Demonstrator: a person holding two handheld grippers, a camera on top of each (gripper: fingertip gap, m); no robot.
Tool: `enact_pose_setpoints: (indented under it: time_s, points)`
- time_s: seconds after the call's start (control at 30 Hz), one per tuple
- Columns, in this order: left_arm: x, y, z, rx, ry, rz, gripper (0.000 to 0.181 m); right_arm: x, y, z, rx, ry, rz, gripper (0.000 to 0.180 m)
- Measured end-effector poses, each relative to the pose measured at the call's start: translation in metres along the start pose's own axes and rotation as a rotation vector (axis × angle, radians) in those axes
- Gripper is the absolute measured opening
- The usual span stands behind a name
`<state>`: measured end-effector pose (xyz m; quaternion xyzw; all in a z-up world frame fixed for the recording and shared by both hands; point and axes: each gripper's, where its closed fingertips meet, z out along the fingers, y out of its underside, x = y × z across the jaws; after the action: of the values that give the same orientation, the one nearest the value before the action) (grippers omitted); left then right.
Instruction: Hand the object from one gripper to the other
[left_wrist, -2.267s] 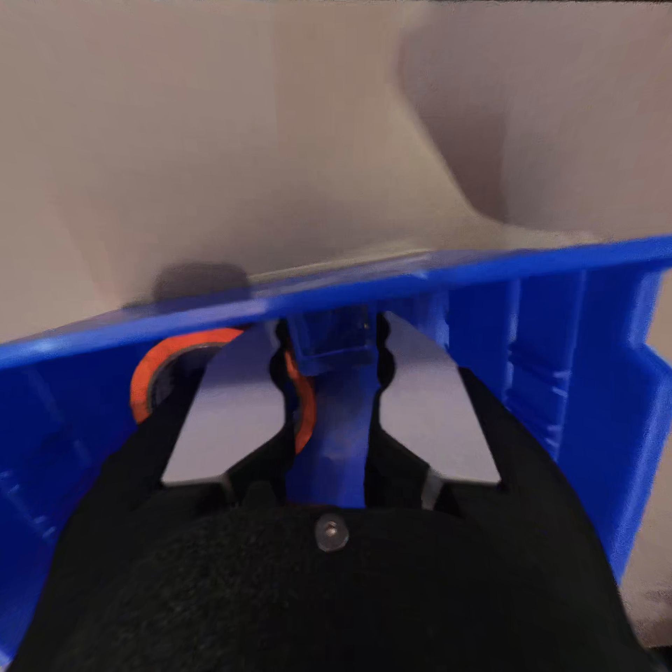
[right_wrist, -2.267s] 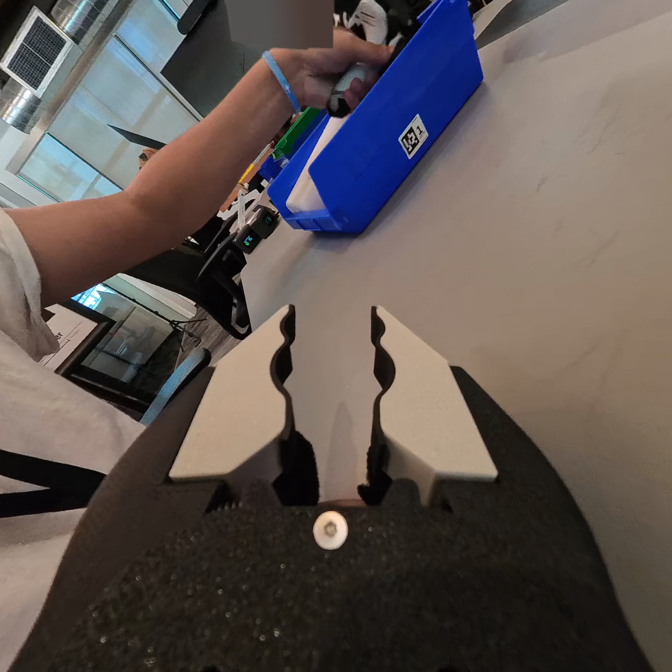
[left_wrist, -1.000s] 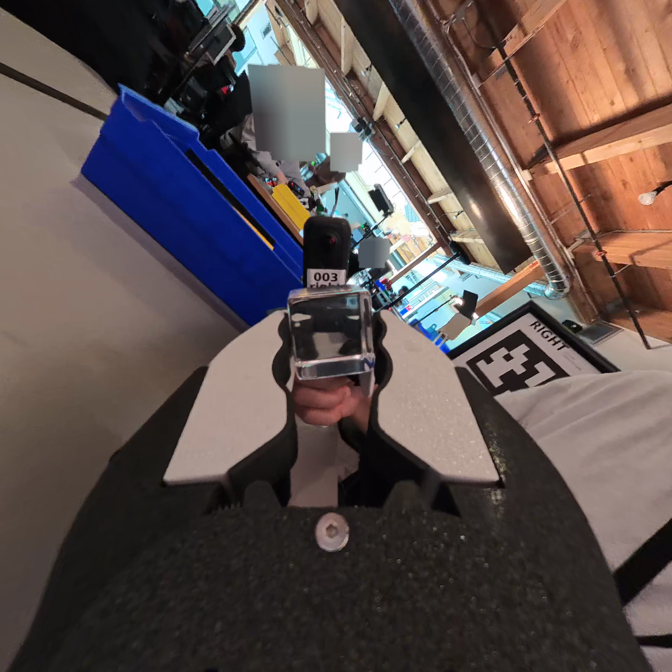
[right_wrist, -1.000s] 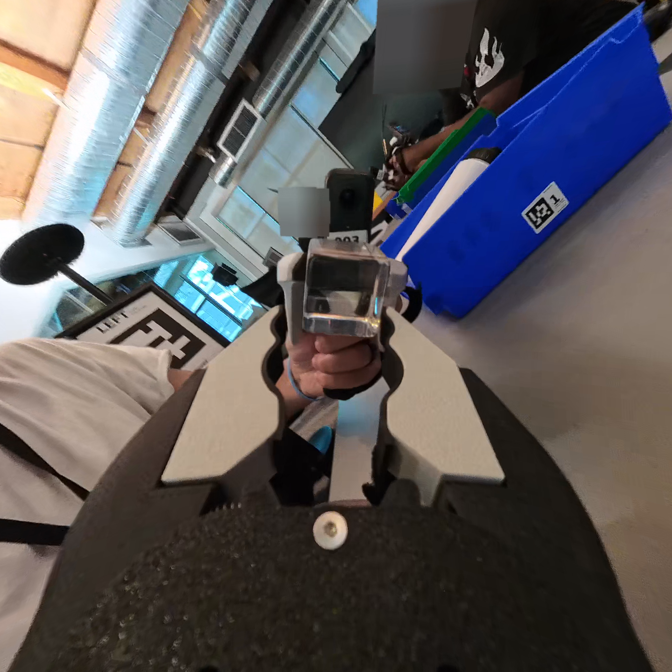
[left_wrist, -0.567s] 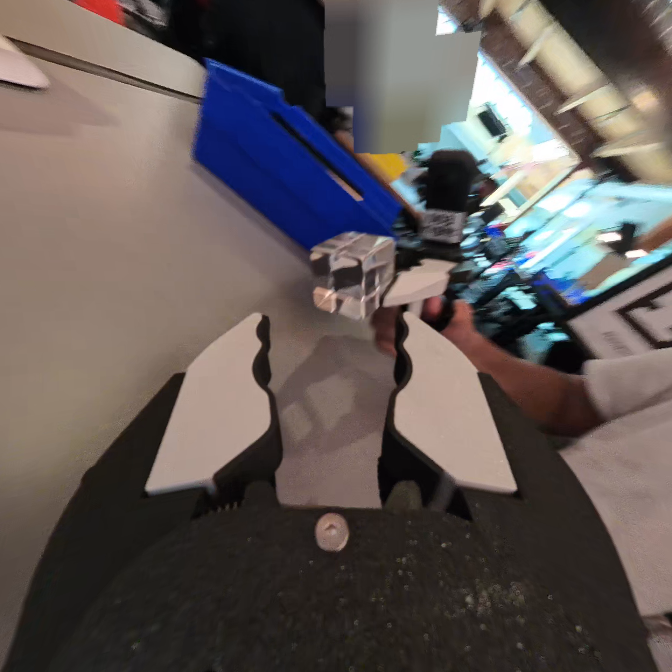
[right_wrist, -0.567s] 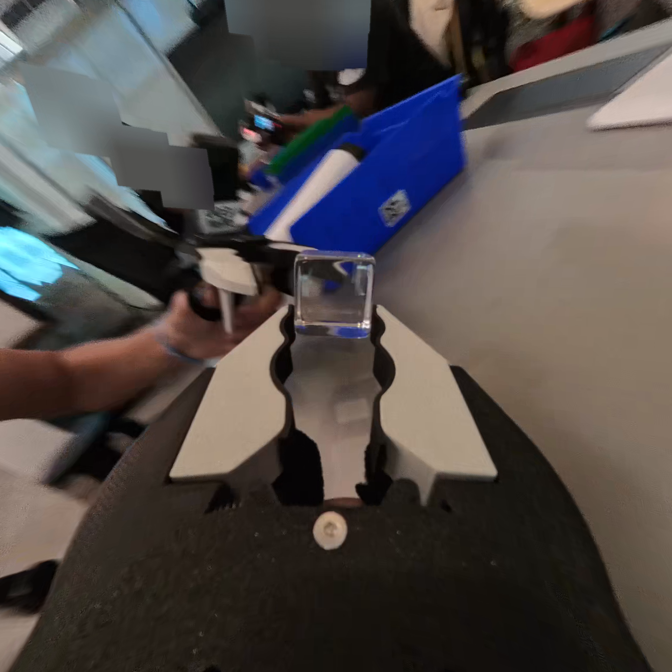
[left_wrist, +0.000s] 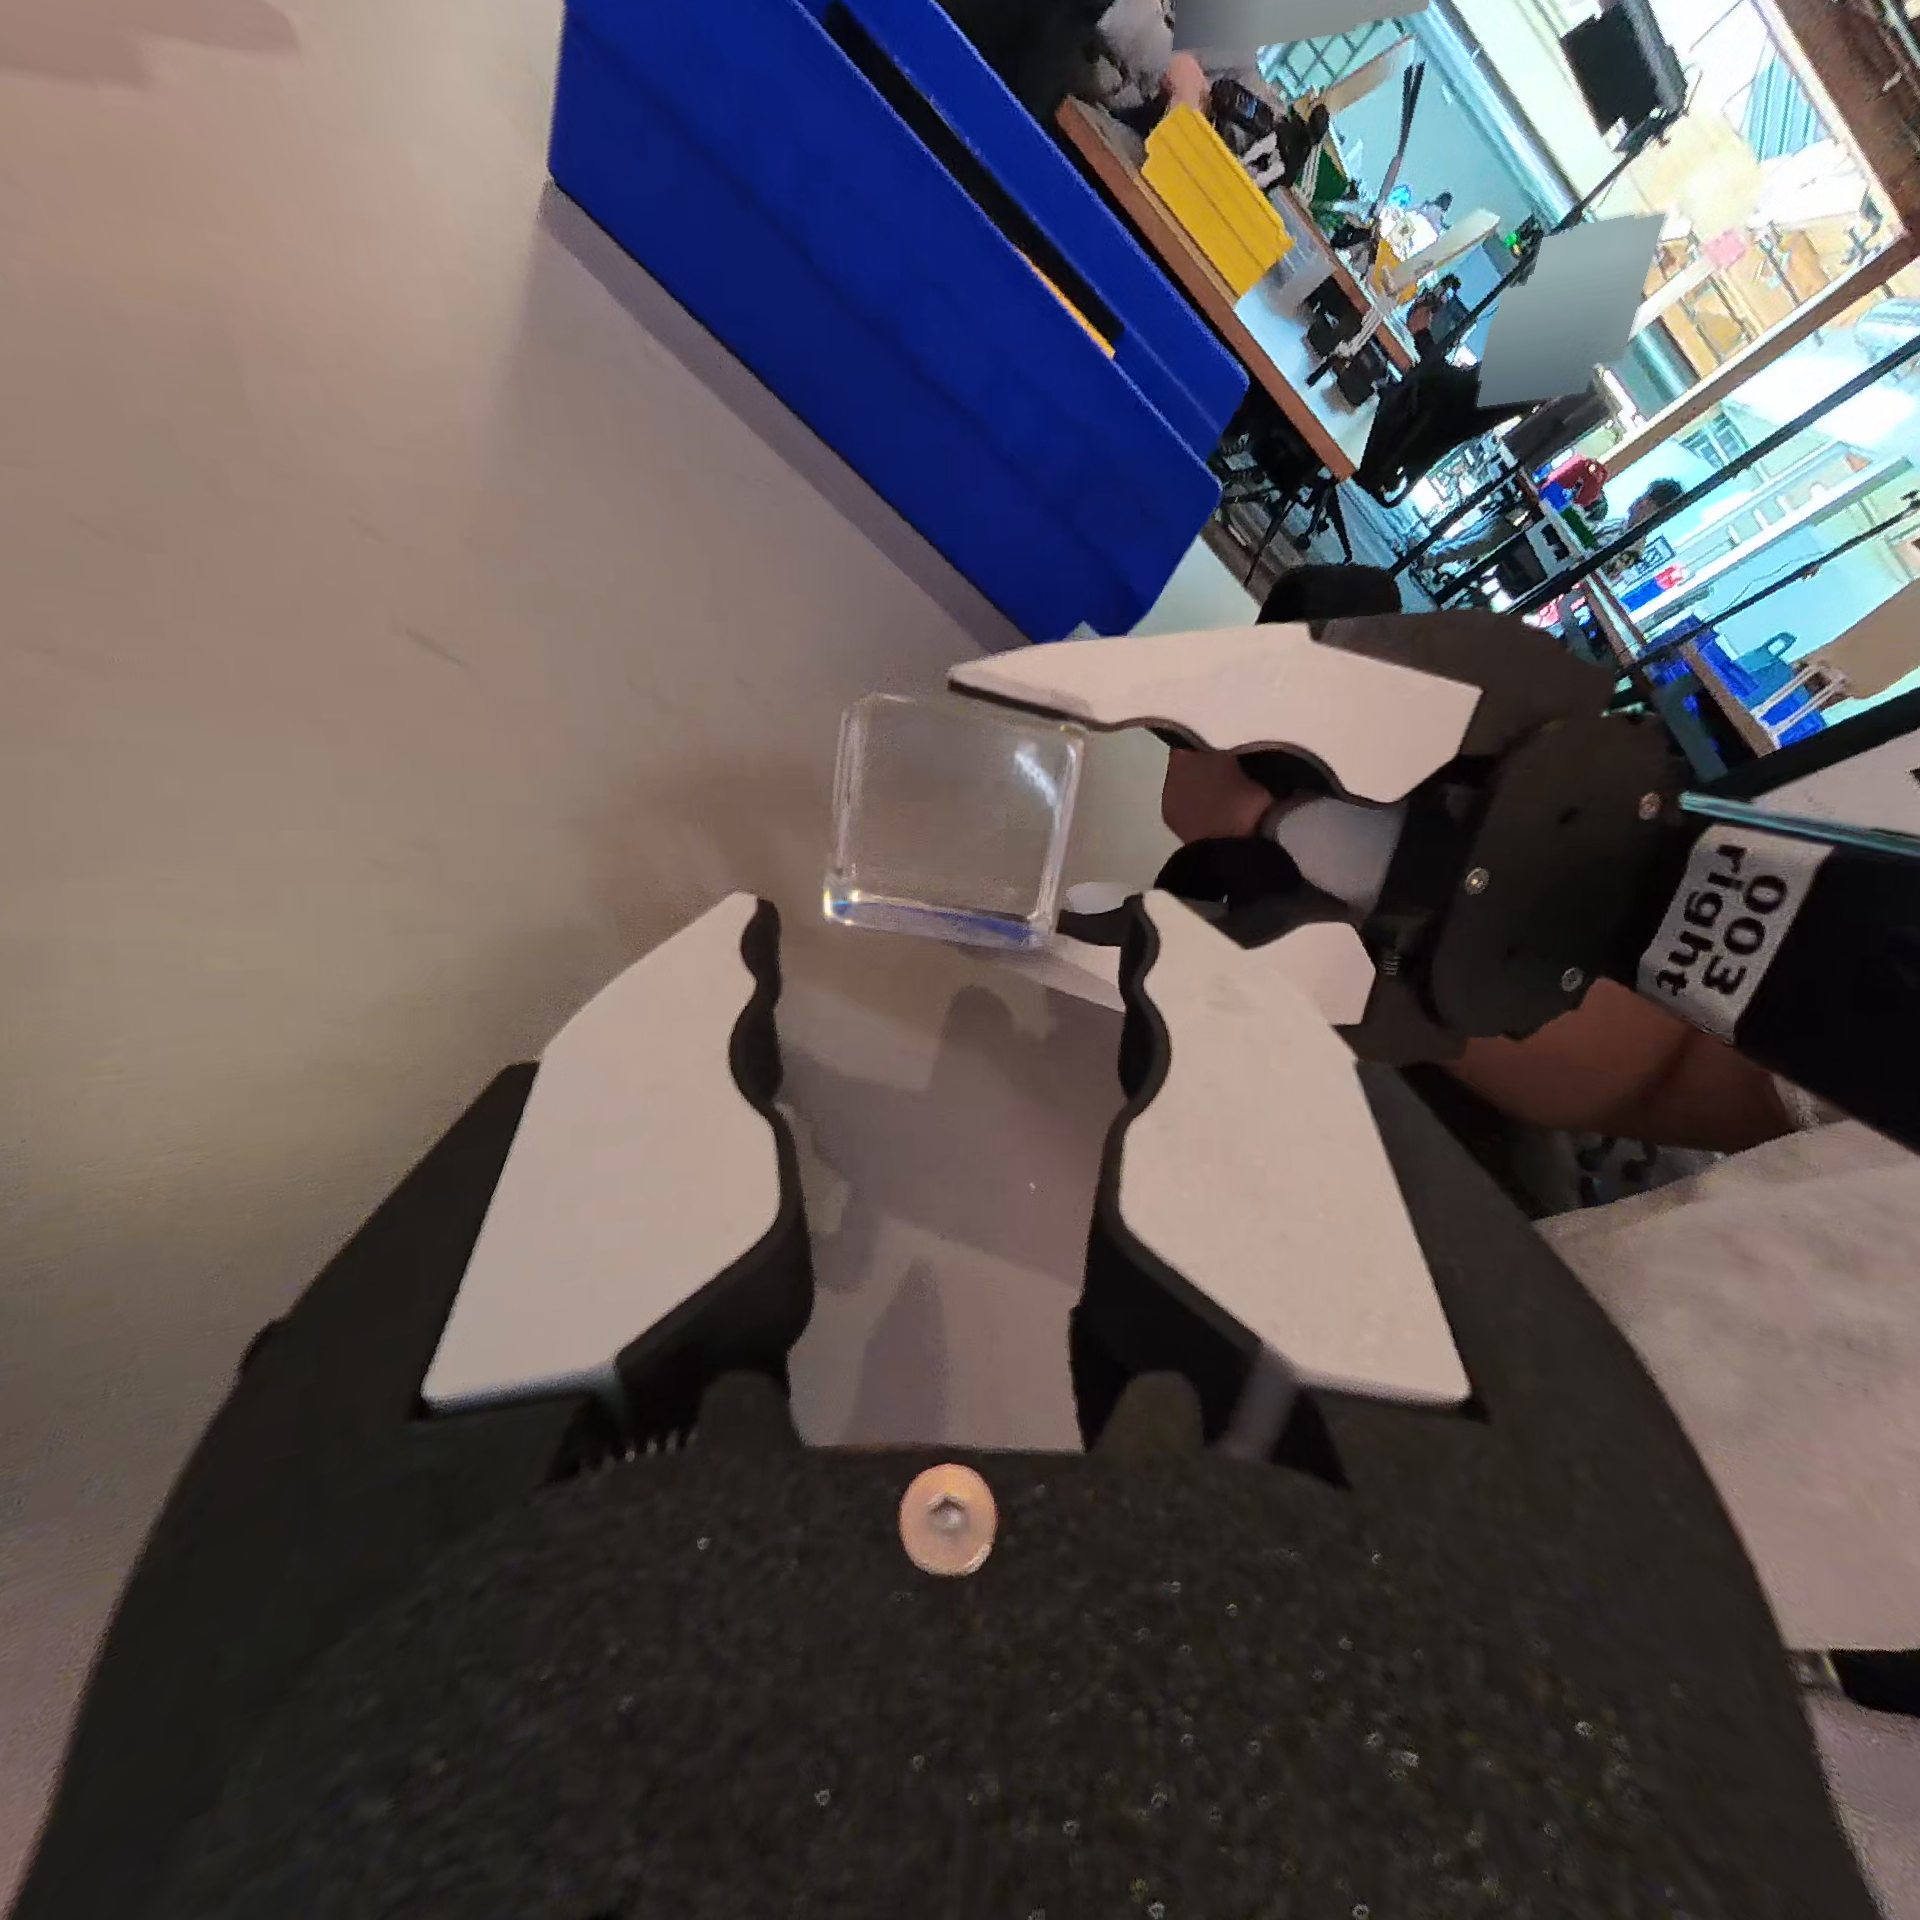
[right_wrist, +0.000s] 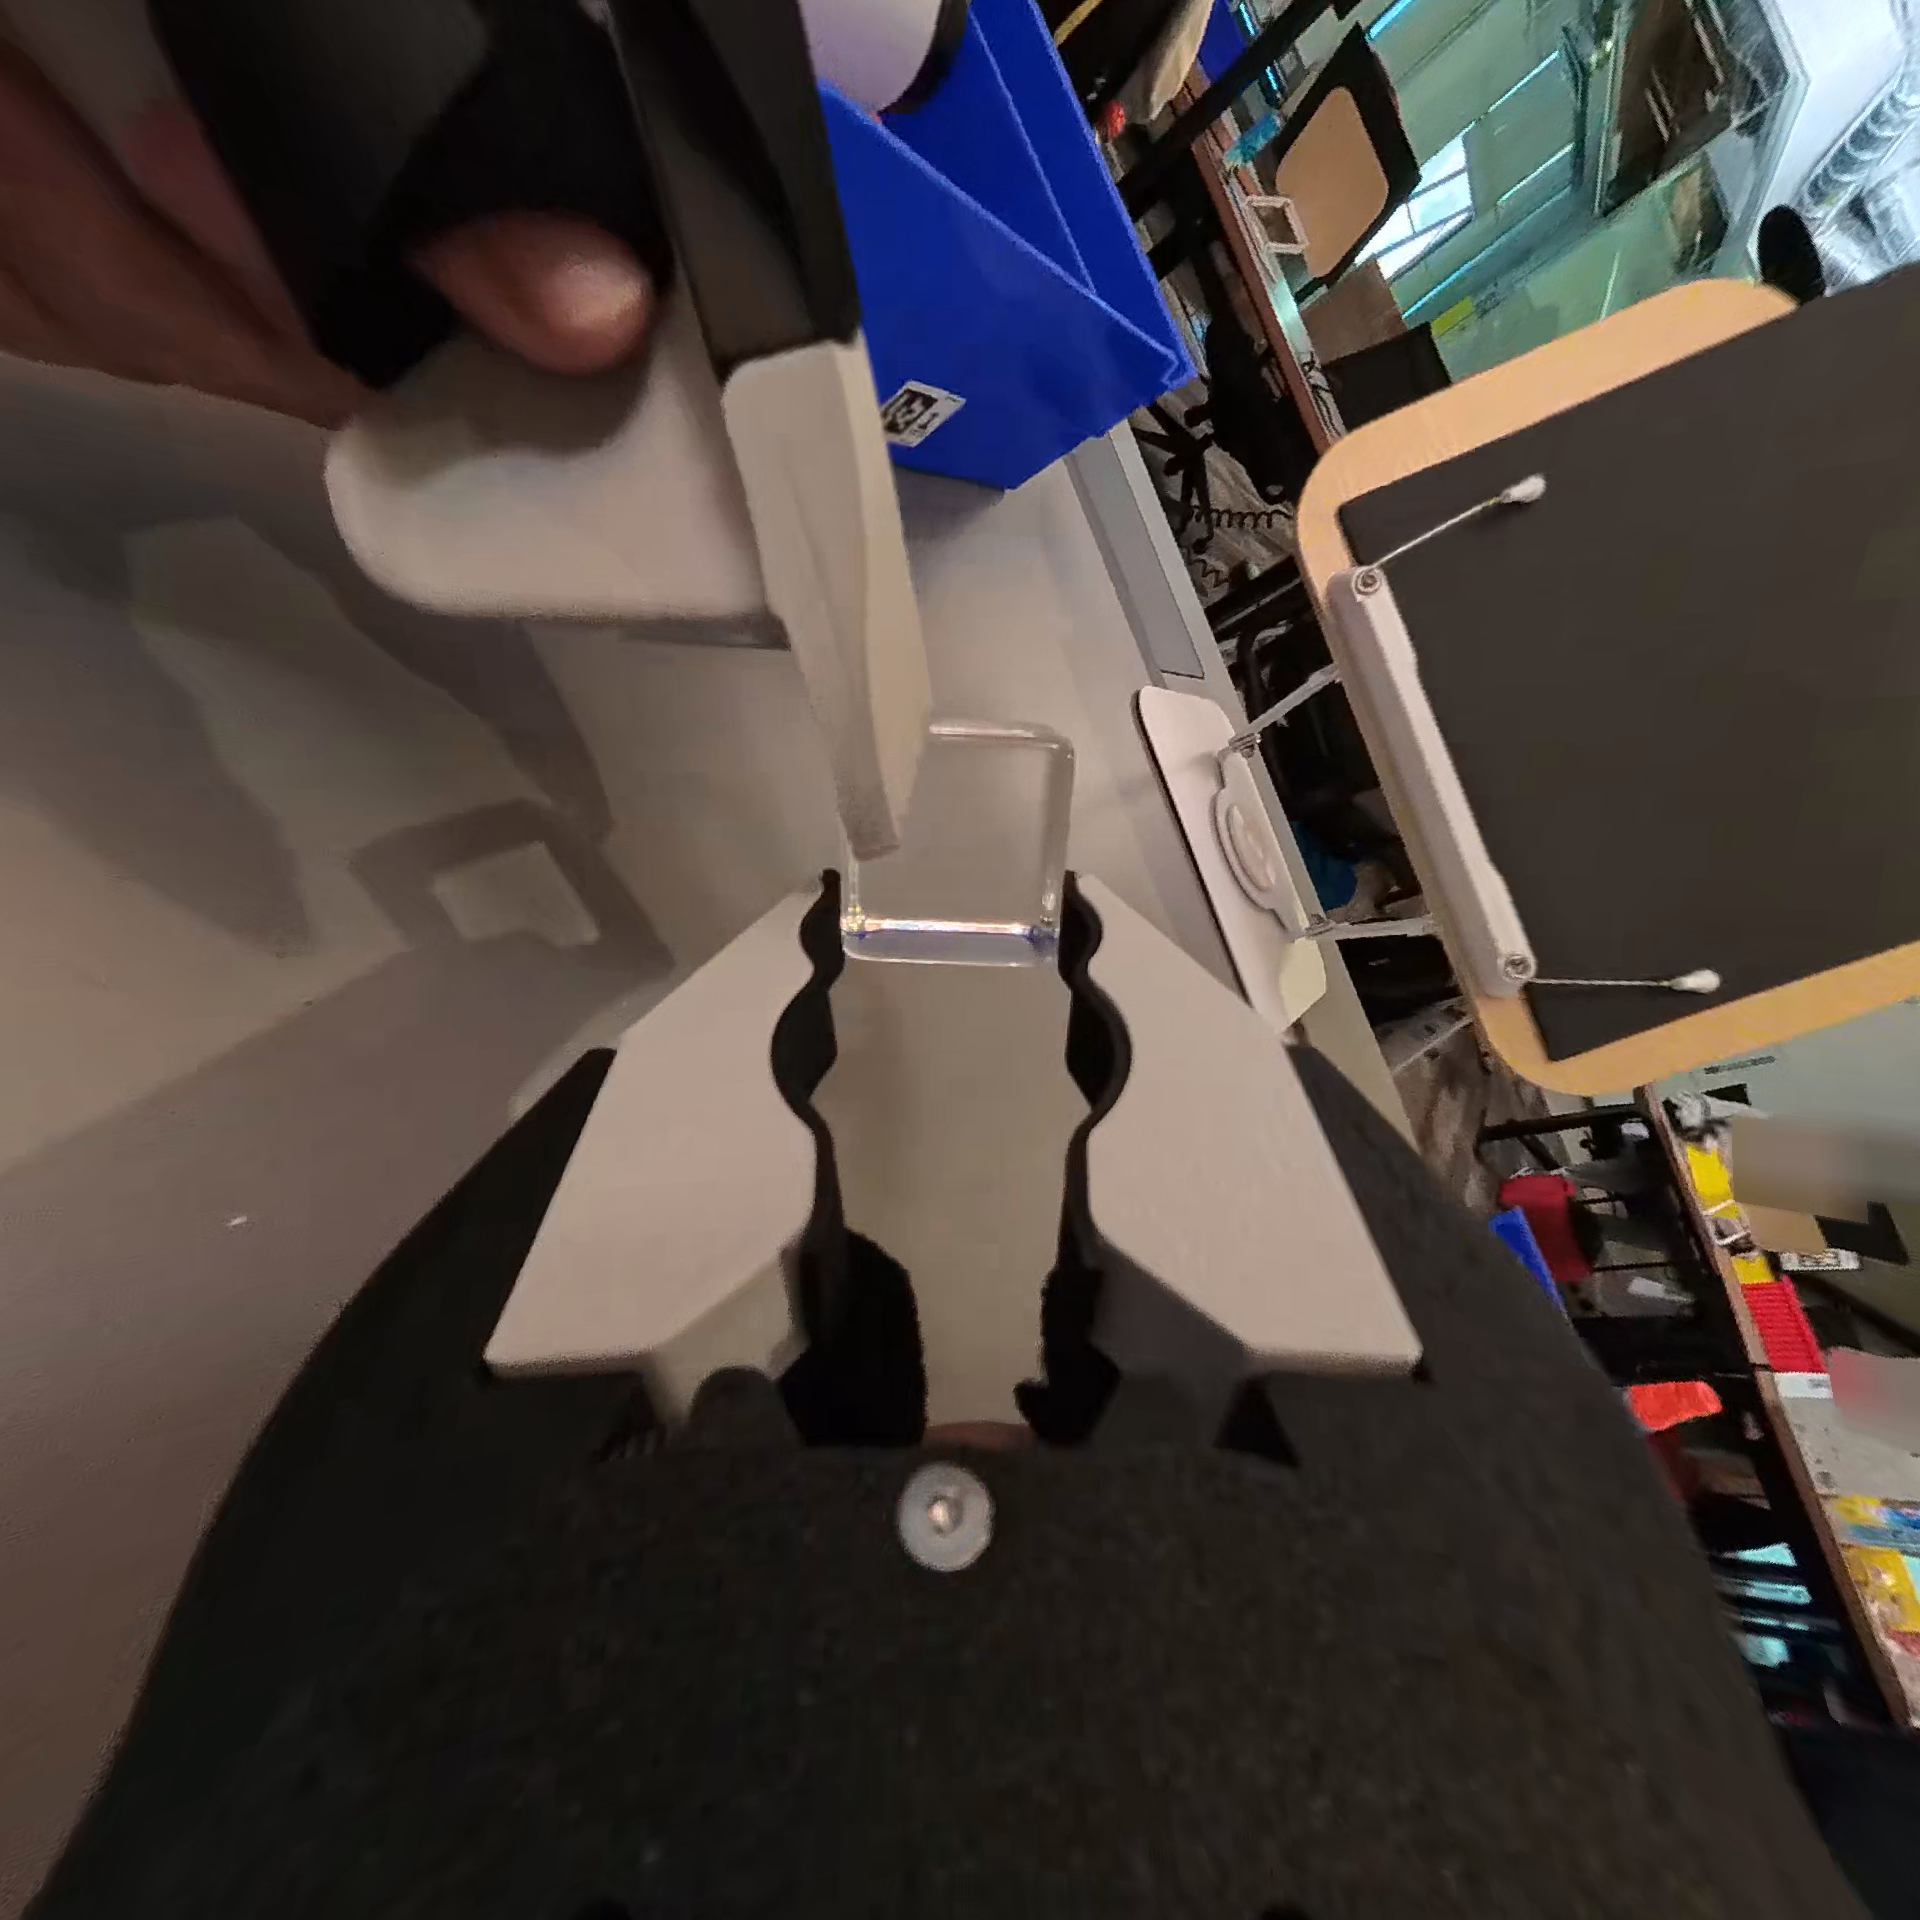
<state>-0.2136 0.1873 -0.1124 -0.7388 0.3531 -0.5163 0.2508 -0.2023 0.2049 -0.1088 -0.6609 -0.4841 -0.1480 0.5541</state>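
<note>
I see the clear cube (right_wrist: 951, 852) pinched at the very tips of my right tongs (right_wrist: 951, 920), held in the air above the counter (left_wrist: 260, 623). My left tongs (left_wrist: 945, 914) stand wide and empty, the cube just beyond their tips. The hold looks shallow to me: smooth faces, only the tip edges biting, so a nudge from a left finger (right_wrist: 831, 623) close beside it could twist the cube out. If it falls, I expect it to skid toward the blue bin (left_wrist: 883, 301) farther back.
</note>
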Motion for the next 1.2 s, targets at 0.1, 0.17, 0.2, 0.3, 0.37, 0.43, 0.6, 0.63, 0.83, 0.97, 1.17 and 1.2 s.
enact_pose_setpoints:
  time_s: [0.1,0.17,0.2,0.3,0.37,0.43,0.6,0.63,0.83,0.97,1.17,1.2]
  points:
    - [0.001,0.005,0.004,-0.023,0.002,0.006,0.05,-0.003,-0.003,-0.001,0.005,0.005,-0.036,0.041]
    - [-0.001,0.006,0.004,-0.019,-0.007,0.013,0.044,-0.005,-0.004,-0.003,0.012,0.01,-0.065,0.041]
    - [-0.001,0.007,0.004,-0.02,-0.01,0.015,0.044,-0.005,-0.003,-0.003,0.011,0.01,-0.075,0.041]
    - [-0.002,0.009,0.004,-0.028,-0.038,0.033,0.044,-0.007,-0.002,-0.002,0.031,-0.002,-0.025,0.041]
    - [0.001,0.008,0.002,-0.011,-0.016,0.035,0.043,-0.009,-0.005,-0.007,0.069,0.006,0.031,0.041]
    - [0.005,0.002,-0.004,0.051,0.002,0.035,0.044,-0.004,-0.006,-0.014,0.095,0.043,0.074,0.048]
    - [0.019,0.004,-0.023,0.071,-0.011,0.25,0.043,-0.022,-0.004,-0.023,0.173,-0.348,0.463,0.064]
    - [0.023,0.006,-0.026,0.063,-0.006,0.29,0.043,-0.023,-0.005,-0.025,0.198,-0.435,0.555,0.064]
    - [0.039,0.015,-0.023,0.048,0.101,0.284,0.043,-0.006,-0.042,-0.06,0.516,-0.873,1.006,0.064]
    - [0.05,0.018,-0.016,0.055,0.171,0.242,0.043,-0.011,-0.039,-0.058,0.493,-0.854,0.957,0.064]
    - [0.055,0.022,-0.01,0.042,0.201,0.239,0.043,-0.021,-0.044,-0.057,0.477,-0.875,0.925,0.044]
    - [0.056,0.023,-0.01,0.04,0.21,0.236,0.043,-0.02,-0.044,-0.058,0.477,-0.889,0.93,0.043]
